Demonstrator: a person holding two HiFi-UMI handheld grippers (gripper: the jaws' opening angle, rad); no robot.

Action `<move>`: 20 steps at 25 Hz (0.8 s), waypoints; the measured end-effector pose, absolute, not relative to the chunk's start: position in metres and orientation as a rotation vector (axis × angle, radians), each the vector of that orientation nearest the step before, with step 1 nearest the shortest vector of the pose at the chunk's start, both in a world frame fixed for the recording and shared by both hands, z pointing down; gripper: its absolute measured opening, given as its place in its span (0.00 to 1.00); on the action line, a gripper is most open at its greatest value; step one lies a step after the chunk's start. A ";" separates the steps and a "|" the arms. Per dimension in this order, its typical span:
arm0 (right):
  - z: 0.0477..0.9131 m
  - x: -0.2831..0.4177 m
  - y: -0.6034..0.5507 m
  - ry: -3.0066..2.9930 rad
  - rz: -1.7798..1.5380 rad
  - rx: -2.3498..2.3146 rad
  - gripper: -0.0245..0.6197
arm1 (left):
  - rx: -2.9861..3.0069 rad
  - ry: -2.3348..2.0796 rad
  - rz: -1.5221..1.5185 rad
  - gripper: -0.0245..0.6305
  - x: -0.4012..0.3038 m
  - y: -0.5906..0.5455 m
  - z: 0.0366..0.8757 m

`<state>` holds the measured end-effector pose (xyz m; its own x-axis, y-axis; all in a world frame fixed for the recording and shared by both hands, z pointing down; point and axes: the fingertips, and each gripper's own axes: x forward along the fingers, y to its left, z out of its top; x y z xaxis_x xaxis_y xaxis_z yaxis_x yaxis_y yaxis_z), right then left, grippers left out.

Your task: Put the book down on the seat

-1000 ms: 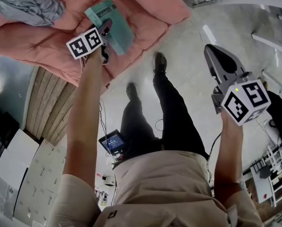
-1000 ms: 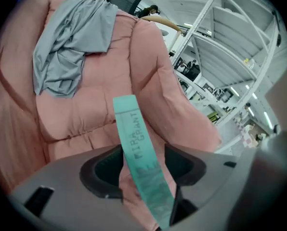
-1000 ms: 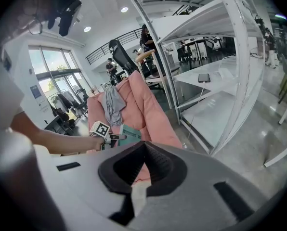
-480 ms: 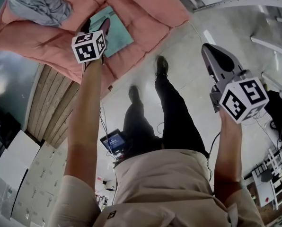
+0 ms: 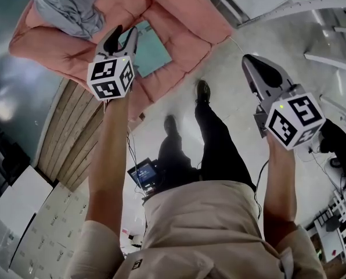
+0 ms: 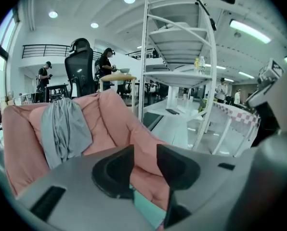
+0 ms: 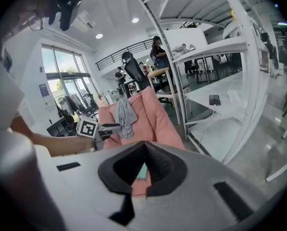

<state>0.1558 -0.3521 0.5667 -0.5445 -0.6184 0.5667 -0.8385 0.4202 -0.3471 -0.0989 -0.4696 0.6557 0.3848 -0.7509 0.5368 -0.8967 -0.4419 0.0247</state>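
Lying flat on the pink seat [image 5: 181, 16], the teal book [image 5: 154, 54] rests on the cushion with nothing gripping it. A grey cloth [image 5: 68, 10] hangs over the seat back, well apart from the book. The left gripper [image 5: 123, 38] is held above the seat, just beside the book's near edge in the head view and clear of it. Its jaws have just been closing and now stand a narrow gap apart with nothing between them; the left gripper view shows only cushion and a corner of the book through that gap. The right gripper [image 5: 248, 61] is held out over the floor, well apart from the seat, with its jaws together at the tips and holding nothing. A white rack [image 6: 182, 71] stands beside the seat.
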 end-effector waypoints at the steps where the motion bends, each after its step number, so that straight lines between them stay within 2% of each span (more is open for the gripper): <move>1: 0.559 0.153 -0.350 -2.334 0.858 1.252 0.03 | 2.360 -1.441 0.624 0.24 -0.098 -0.466 0.638; 6: 0.524 0.143 -0.350 -2.367 0.797 1.261 0.03 | 2.488 -1.415 0.450 0.08 -0.090 -0.451 0.554; 15: 0.445 0.120 -0.329 -2.445 0.629 1.247 0.02 | 2.710 -1.284 0.329 0.05 -0.076 -0.393 0.401; 20: 0.404 0.104 -0.314 -2.496 0.533 1.207 0.02 | 2.784 -1.270 0.306 0.05 -0.078 -0.365 0.346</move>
